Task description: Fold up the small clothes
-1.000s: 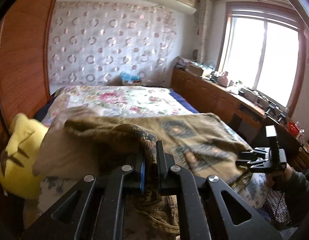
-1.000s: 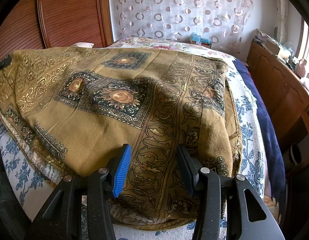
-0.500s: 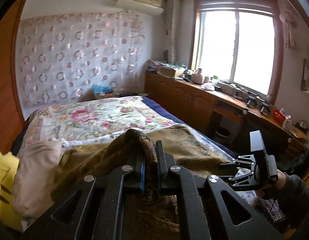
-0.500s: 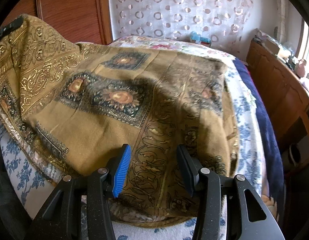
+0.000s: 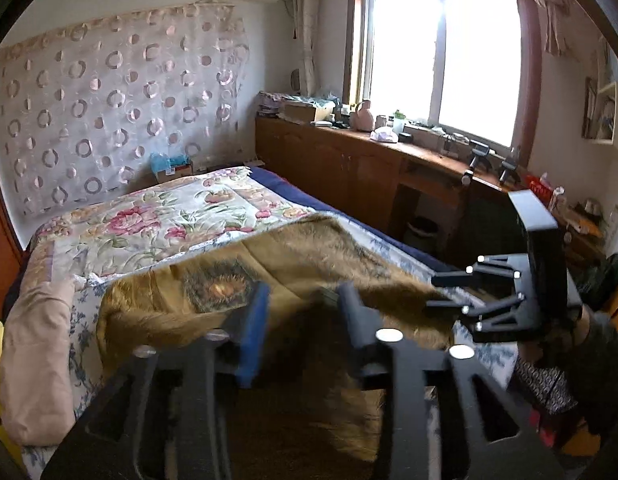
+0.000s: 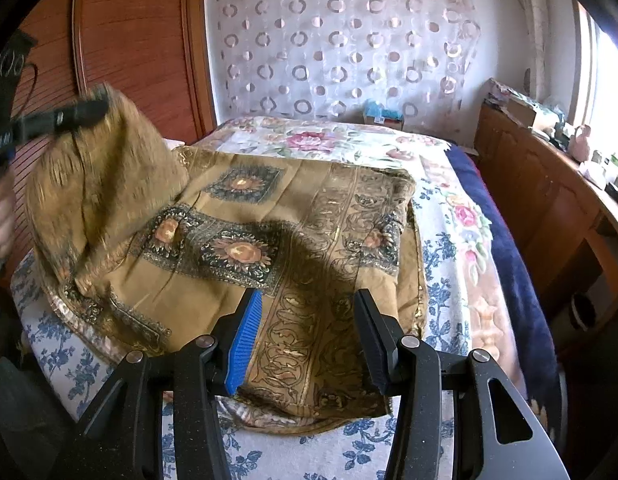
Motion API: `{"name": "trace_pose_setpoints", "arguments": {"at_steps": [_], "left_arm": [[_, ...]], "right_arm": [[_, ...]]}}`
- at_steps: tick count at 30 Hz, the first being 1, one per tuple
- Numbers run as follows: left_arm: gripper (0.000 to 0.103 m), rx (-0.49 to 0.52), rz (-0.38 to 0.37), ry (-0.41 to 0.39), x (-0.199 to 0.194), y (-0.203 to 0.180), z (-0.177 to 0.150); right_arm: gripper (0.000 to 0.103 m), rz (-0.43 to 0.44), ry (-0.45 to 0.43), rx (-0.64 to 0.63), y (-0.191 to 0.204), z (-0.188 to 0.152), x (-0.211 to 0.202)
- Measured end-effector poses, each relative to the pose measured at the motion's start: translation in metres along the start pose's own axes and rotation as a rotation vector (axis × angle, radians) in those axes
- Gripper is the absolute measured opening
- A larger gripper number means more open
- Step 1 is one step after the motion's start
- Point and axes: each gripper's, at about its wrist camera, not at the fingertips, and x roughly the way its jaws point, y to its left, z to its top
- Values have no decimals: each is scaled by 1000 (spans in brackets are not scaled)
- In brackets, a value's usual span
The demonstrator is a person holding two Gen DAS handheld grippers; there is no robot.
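- Across the left wrist view, a bed (image 5: 269, 200) fills the middle of the room, covered by a floral quilt (image 5: 149, 220) with a navy blanket edge along its window side.
- Olive-gold patterned cloth (image 5: 309, 256) lies over the near end of the bed; its near part is blurred.
- Left gripper (image 5: 303, 312): jaws have just been opening and stand apart; cloth shows in the gap, no pad pressing on it.
- Right gripper (image 5: 449, 292) shows at the right over the cloth's edge, jaws apart.
- Wooden cabinets (image 5: 349, 168) run under the window (image 5: 441, 56), with a narrow gap between them and the bed.
- Over to the right wrist view, the cloth (image 6: 277, 240) lies spread on the blue-flowered sheet (image 6: 441, 280); its left corner is raised and blurred at the left gripper (image 6: 81, 114), and I cannot tell whether they touch.
- Right gripper (image 6: 307, 336): jaws apart above the cloth's near border, gripping nothing.
- Wooden wardrobe (image 6: 141, 48) stands close along the bed's left side.
- Bare sheet shows at the cloth's near and right edges.
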Motion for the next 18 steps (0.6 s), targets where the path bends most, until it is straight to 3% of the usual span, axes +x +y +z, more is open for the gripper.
{"name": "trace_pose_setpoints", "arguments": {"at_steps": [9, 18], "left_arm": [[71, -56, 56, 3, -15, 15, -27], [72, -127, 183, -2, -31, 47, -59]], "right_arm": [[49, 46, 14, -2, 7, 4, 11], [49, 124, 28, -56, 40, 10, 25]]}}
